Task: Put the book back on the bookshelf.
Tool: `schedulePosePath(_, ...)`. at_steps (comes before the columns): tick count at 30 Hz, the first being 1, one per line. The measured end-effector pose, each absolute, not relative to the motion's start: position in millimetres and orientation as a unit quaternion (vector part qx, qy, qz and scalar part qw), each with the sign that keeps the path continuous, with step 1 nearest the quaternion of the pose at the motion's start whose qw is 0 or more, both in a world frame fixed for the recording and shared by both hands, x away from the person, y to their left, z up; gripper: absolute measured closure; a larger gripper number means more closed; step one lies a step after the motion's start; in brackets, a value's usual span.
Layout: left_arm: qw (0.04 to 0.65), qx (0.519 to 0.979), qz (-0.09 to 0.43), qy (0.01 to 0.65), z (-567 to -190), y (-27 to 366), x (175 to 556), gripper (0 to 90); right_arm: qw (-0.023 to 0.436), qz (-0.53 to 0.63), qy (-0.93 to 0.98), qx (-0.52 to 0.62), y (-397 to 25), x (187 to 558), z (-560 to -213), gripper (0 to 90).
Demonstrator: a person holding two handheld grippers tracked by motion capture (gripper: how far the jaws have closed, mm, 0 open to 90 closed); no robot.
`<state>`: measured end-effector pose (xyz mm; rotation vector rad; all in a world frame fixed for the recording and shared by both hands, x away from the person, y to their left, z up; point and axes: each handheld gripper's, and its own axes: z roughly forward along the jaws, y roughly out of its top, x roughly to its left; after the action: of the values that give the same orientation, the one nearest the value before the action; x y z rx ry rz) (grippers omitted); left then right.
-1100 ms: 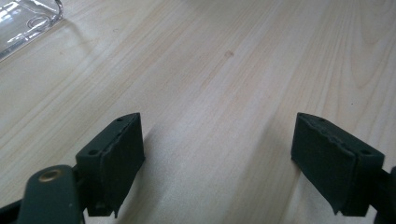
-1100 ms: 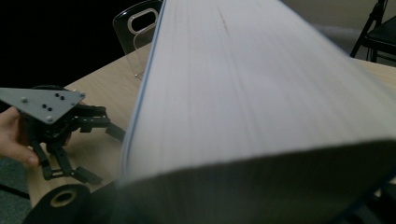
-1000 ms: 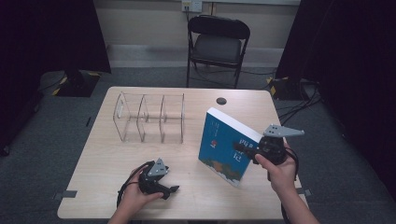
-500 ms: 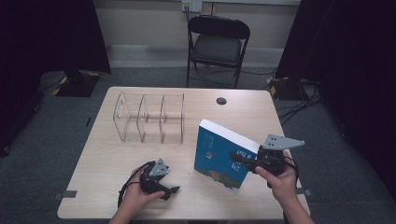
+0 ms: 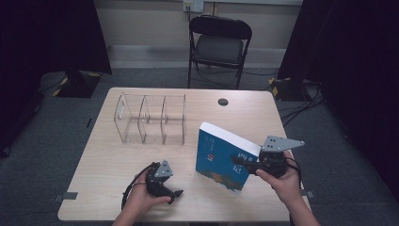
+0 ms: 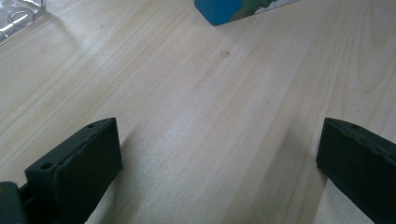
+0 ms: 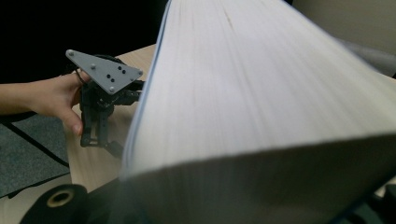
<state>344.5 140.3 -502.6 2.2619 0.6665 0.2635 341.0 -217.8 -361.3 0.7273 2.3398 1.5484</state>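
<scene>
the right gripper holds a book off to the near right part of the worktop. its jaws pinch the book at the edge nearest the right hand, with the blue cover turned toward the left gripper and the white page block facing up and away. the book stands tilted, its lower corner at or just above the worktop; from above i cannot tell whether it touches. in the right gripper view the page block rises straight out from between the jaws and blurs, and the jaws themselves are mostly hidden under it, so the pinch is read mainly from the high view.

the left gripper lies low on the worktop at the near edge, held in the left hand. its jaws are spread wide, with bare wood between them and nothing in the gap. ahead of those jaws and a little to their right, a blue corner of the book sits near the worktop, well apart from the tips. ahead and to their left is a corner of the clear rack.

in the high view the rack stands beyond the left gripper, its slots open, just beside the book's far upper corner but apart from it.
</scene>
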Motion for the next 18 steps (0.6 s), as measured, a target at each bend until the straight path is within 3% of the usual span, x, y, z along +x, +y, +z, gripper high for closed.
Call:
schedulePosePath(9,0.345,0.888,0.104,0.285,-494.9,136.4,348.3,6.4,0.121,0.528,0.804,0.244,-218.0,341.7,-360.9,60.5)
schedulePosePath(10,0.349,0.888,0.105,0.280,-494.1,137.8,348.2,10.1,0.119,0.529,0.803,0.246,-218.0,341.7,-360.9,60.7)
schedulePosePath(11,0.359,0.887,0.104,0.270,-493.9,139.6,348.1,19.5,0.118,0.530,0.802,0.249,-217.9,341.5,-361.0,60.9)
schedulePosePath(18,0.373,0.885,0.091,0.262,-487.0,139.8,349.5,25.4,0.113,0.529,0.806,0.239,-218.7,342.5,-360.6,61.0)
